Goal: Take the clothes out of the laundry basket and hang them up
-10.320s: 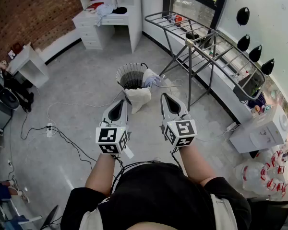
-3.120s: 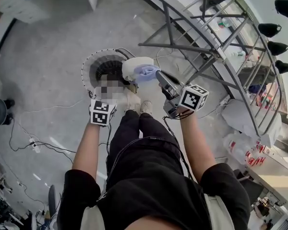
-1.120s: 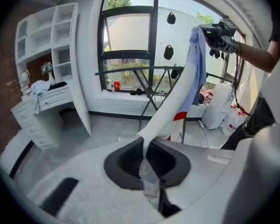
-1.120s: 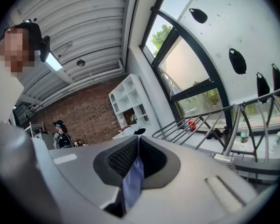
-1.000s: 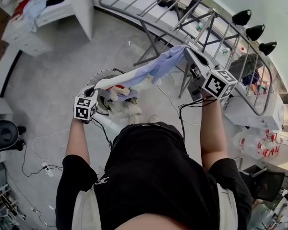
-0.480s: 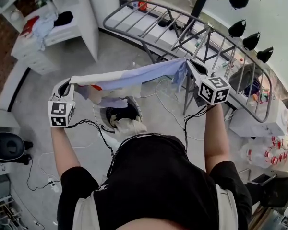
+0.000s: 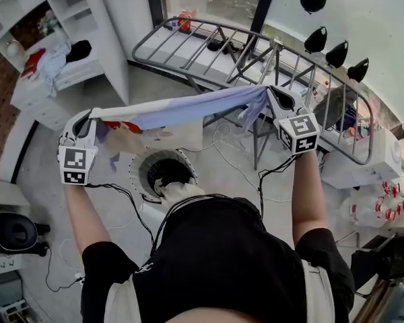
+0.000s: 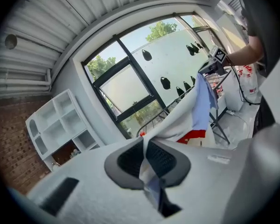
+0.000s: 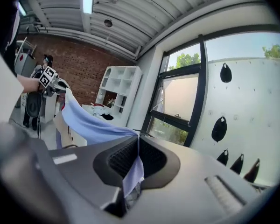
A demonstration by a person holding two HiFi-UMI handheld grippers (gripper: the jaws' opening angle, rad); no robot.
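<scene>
Left gripper [image 7: 87,117] and right gripper [image 7: 272,93] jaws pinch thin cloth [image 7: 182,110] edges near the rack [image 7: 276,44]; pulling harder could slip 1 edge free.

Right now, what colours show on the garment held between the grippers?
The garment is light blue and white with a red patch, clearest in the head view.

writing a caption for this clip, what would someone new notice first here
The eye lands first on the white and pale blue garment, stretched in a long band across the middle of the head view. The left gripper and the right gripper are each shut on one end of it. Just beyond it stands the grey drying rack by the window, and below it on the floor sits the round laundry basket with more cloth at its rim.
</scene>
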